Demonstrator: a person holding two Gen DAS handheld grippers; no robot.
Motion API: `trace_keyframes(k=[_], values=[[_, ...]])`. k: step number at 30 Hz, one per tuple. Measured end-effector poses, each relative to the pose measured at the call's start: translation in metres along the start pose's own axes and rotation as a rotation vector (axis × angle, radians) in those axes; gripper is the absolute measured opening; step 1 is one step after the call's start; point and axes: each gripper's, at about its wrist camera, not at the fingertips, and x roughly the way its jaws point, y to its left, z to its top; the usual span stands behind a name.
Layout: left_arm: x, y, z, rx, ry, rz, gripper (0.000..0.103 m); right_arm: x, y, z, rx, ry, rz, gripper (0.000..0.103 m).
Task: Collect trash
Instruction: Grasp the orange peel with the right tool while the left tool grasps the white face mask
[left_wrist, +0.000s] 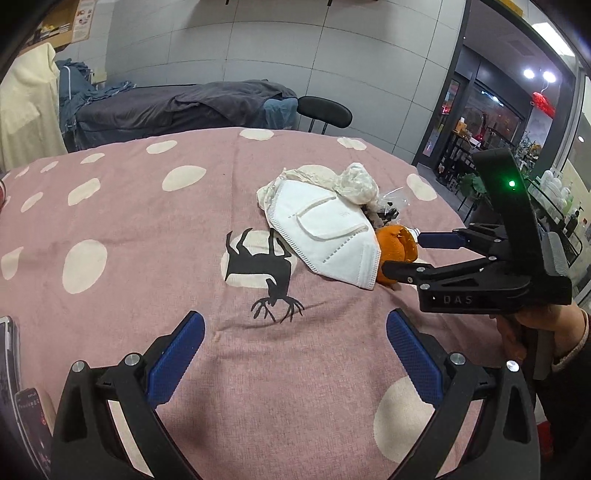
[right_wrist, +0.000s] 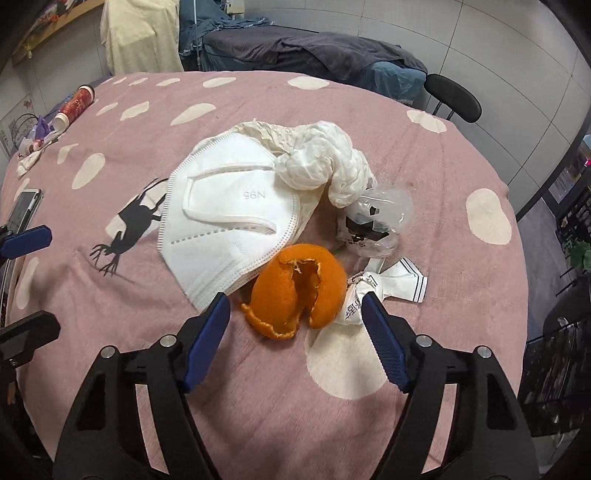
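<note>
orange peel (right_wrist: 295, 288), white mask (right_wrist: 225, 218), pink spotted cloth (right_wrist: 258, 406)

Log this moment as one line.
right hand-held gripper: open, straddling orange peel | left hand-held gripper: open, empty | face mask: on tablecloth

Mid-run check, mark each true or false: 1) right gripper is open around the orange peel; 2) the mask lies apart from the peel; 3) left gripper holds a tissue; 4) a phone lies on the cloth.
1) True: the right gripper is open, its fingers either side of the orange peel.
2) False: the N95 mask touches the peel at its edge.
3) False: the left gripper is open and empty over the pink tablecloth.
4) True: a phone lies near the cloth's edge.
</note>
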Motion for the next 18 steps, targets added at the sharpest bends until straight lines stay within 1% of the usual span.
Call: trace_keyframes(k=[1,3,4,5,6,8,11,14,16,18], values=[[0.002,0.001,0.001,-0.006,0.004,-0.008,0.097,0.005,-0.002,0.003,0.004,0.008,0.004,0.072],[0.006,0.003,0.003,-0.011,0.014,-0.017,0.097,0.011,-0.002,0.007,0.008,0.018,0.005,0.064],[0.008,0.002,0.004,-0.009,0.017,-0.016,0.097,0.013,-0.002,0.007,0.01,0.022,0.007,0.055],[0.01,0.002,0.005,-0.006,0.019,-0.016,0.097,0.015,-0.003,0.008,0.018,0.025,0.009,0.051],[0.013,0.001,0.006,-0.001,0.023,-0.019,0.097,0.015,-0.004,0.008,0.029,0.024,0.013,0.05],[0.018,-0.002,0.009,0.01,0.029,-0.021,0.097,0.012,-0.007,0.007,0.047,0.019,0.023,0.041],[0.026,-0.005,0.015,0.016,0.037,-0.021,0.097,-0.001,-0.012,0.003,0.092,-0.005,0.046,0.034],[0.034,-0.014,0.022,0.034,0.042,-0.033,0.097,-0.02,-0.018,-0.006,0.139,-0.041,0.056,0.031],[0.041,-0.026,0.026,0.067,0.049,-0.04,0.097,-0.033,-0.02,-0.012,0.156,-0.067,0.061,0.031],[0.052,-0.041,0.029,0.115,0.062,-0.023,0.097,-0.047,-0.024,-0.018,0.181,-0.092,0.06,0.031]])
